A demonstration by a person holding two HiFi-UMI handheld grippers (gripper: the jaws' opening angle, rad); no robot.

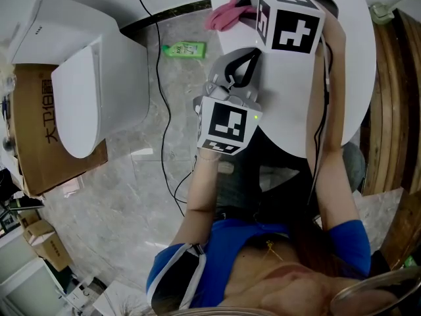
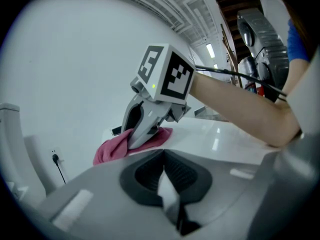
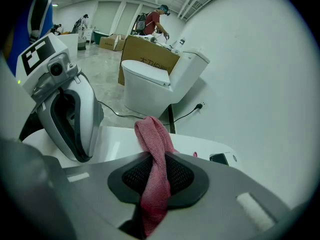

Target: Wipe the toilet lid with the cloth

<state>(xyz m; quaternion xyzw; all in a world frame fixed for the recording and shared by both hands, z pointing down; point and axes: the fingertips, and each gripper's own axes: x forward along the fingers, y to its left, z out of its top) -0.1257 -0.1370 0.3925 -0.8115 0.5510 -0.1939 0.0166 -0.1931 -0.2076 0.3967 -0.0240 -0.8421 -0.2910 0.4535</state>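
The pink cloth (image 1: 222,16) lies at the far edge of the round white table (image 1: 348,78), and my right gripper (image 1: 242,6) is shut on it. In the right gripper view a twisted fold of the cloth (image 3: 156,154) runs up between the jaws of the right gripper (image 3: 157,184). My left gripper (image 1: 251,52) hovers over the table's near-left edge, shut and empty; its own view shows the left gripper (image 2: 162,179) with jaws together. The white toilet stands on the floor to the left with its lid (image 1: 79,104) down, well apart from both grippers.
A cardboard box (image 1: 39,130) stands behind the toilet. On the floor lie a green bottle (image 1: 184,49) and a black cable (image 1: 161,97). Wooden furniture (image 1: 395,110) borders the table's right. A small black object (image 3: 220,158) lies on the table.
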